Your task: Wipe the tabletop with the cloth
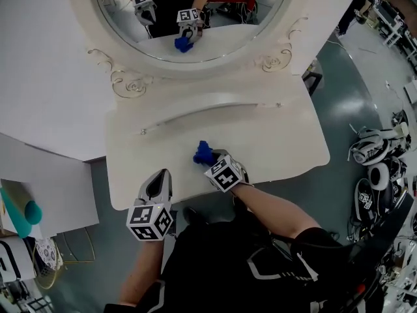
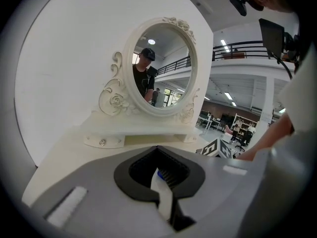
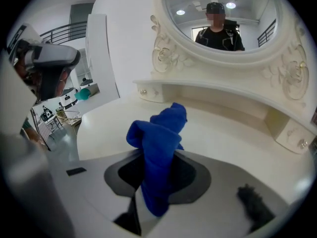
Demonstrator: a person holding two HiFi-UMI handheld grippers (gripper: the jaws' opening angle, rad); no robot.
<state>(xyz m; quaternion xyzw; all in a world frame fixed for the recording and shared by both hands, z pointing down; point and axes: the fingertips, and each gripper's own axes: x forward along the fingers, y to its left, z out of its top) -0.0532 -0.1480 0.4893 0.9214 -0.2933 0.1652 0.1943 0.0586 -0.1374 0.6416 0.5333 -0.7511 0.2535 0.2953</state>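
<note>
Two grippers are showing in the head view, both near the front edge of the cream tabletop [image 1: 280,135]. The left gripper [image 1: 159,177] is sitting over the front left part, well apart from the cloth. The right gripper [image 1: 210,160] is reaching in near the middle, and the blue cloth [image 1: 202,152] is bunching out of its tip over the tabletop. Whether the cloth is touching the surface cannot be told here. The oval mirror [image 1: 189,25] is standing at the back and is reflecting both grippers and the cloth.

In the left gripper view, the left gripper [image 2: 157,148] is pointing across the tabletop [image 2: 64,157] toward the mirror [image 2: 161,66]. Its jaws are lying clenched together, tips meeting, with nothing gripped.

In the right gripper view, the right gripper [image 3: 157,157] is grasping the cloth [image 3: 161,130]. The jaws are pinching its lower part, and the rest is rising out of them as a crumpled wad. Beyond the wad, the tabletop [image 3: 233,128] is running back to the low shelf [image 3: 213,90] under the mirror [image 3: 223,14].
</note>
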